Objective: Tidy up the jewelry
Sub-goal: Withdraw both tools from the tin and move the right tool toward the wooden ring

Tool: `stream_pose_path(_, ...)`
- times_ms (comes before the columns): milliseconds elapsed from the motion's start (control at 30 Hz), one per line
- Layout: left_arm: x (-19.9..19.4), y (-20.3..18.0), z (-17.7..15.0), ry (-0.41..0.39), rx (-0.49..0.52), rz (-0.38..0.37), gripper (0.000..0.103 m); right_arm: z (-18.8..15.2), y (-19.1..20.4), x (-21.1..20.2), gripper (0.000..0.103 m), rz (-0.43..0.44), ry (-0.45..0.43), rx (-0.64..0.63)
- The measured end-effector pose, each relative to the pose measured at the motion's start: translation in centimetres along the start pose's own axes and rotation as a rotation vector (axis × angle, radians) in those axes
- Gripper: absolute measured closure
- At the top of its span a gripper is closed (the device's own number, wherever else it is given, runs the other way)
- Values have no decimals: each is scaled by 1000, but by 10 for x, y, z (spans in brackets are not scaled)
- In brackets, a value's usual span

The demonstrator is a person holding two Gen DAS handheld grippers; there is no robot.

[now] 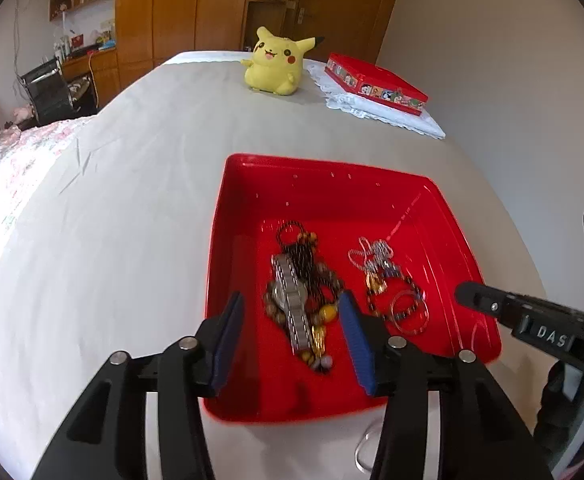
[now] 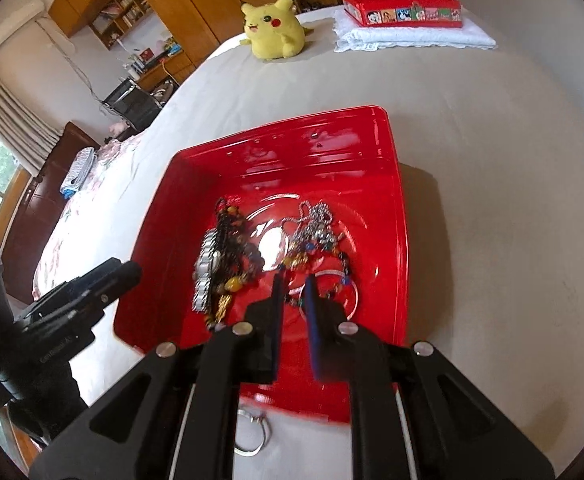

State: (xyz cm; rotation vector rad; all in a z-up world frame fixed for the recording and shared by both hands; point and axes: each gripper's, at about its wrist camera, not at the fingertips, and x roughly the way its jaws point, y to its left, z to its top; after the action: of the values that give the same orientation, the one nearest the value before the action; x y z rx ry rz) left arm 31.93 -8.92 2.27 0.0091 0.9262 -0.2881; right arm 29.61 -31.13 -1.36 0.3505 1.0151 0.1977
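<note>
One red square plastic tray on grey bedsheet, two jewelry heaps inside: silver metal-link watch on brown beads; silver chain tangle. Left gripper jaws apart, empty. Right gripper jaws nearly together, empty. One metal ring outside tray.

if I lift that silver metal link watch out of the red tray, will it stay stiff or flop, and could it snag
The silver metal link watch will probably drape limply, being jointed links. It likely feels heavy for its size. It lies on dark beaded strands in the red plastic tray, so it may drag them along.
</note>
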Motion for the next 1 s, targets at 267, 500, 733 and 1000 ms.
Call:
stream_pose_path(267, -40, -5, -47, -65, 21, 59, 33, -45, 15, -26, 74, -6, -13, -64)
stream_pose_path(500, -71, -10, -84, -122, 55, 94, 23, -87, 25, -42, 60, -6, -16, -98)
stream_pose_path(733, -93, -14, -111, -145, 62, 86, 17, -117, 37, -61, 50, 18, -36, -129)
stream_pose_path(1000, -110, -21, -135, -147, 82, 85, 9, -142, 44, -71, 27, 16, -44, -135)
